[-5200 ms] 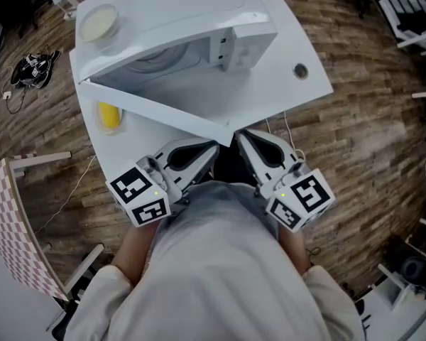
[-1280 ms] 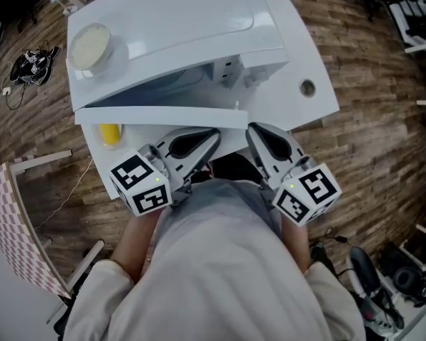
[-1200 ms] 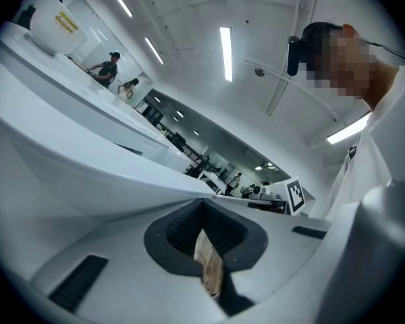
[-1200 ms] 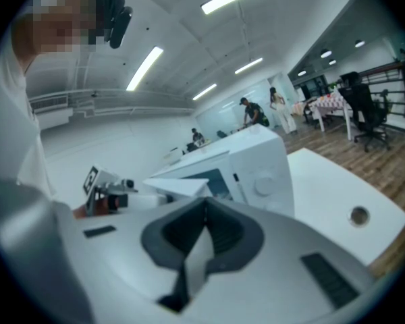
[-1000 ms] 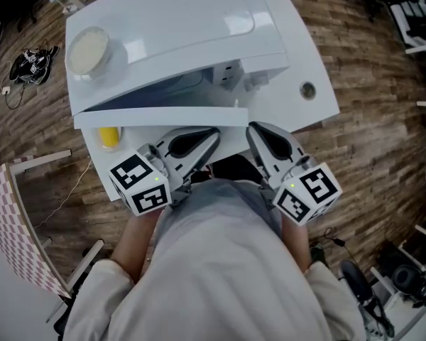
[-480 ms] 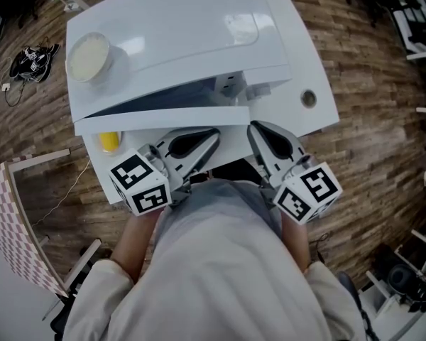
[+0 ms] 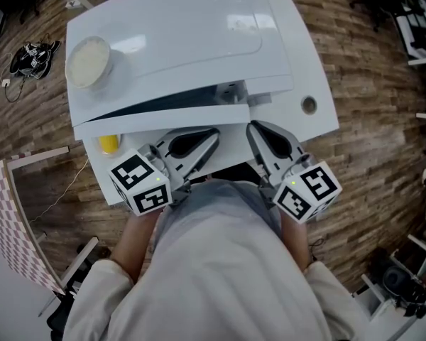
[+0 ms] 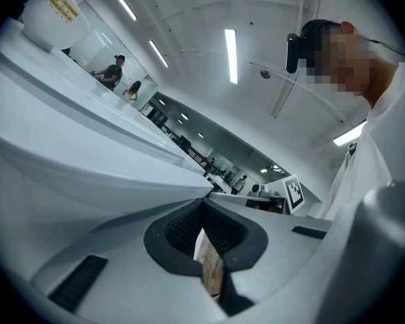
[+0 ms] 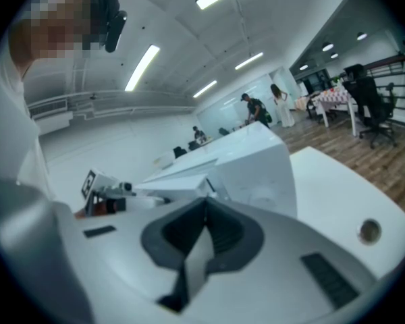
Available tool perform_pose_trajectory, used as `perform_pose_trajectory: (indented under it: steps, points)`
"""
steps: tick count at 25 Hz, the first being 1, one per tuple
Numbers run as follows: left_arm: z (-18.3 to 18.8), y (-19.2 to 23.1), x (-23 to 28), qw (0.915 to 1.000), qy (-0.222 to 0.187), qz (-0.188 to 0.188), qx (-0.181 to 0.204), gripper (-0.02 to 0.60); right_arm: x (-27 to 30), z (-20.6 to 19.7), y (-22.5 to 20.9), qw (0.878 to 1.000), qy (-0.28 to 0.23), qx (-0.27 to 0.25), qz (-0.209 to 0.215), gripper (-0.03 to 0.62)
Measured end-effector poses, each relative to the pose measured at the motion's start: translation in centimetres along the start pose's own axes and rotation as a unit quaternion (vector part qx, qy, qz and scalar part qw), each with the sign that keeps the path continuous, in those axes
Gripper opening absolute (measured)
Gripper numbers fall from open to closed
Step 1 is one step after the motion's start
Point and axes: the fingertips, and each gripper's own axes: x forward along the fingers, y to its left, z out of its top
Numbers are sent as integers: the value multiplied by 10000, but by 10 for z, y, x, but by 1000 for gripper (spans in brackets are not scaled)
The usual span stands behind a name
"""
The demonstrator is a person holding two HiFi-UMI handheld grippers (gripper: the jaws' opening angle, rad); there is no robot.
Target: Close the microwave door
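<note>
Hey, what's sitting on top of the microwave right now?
A round tub with a cream-coloured top sits near the left corner of the microwave roof; nothing else shows there. Whether that cream surface is a lid or the contents can't be told from above.

No legible txt. Yellow label (image 8: 64, 7) on far-left tub (image 8: 42, 31): print too small. L cube (image 7: 140, 185), R cube (image 7: 307, 192): b/w square markers only.

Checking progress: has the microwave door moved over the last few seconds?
Yes. The door swung in toward the microwave body, leaving only a narrow gap.
</note>
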Motion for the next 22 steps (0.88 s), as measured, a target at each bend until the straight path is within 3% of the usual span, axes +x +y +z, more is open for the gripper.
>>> perform_pose_trajectory:
  steps: [7, 22]
  points:
    - [5, 12, 6, 9996, -44, 241, 149, 14, 7, 3, -6, 9999, 85, -39, 69, 23]
    - [6, 21, 15, 9996, -58, 246, -149, 14, 27, 11, 5, 9984, 152, -282, 476, 23]
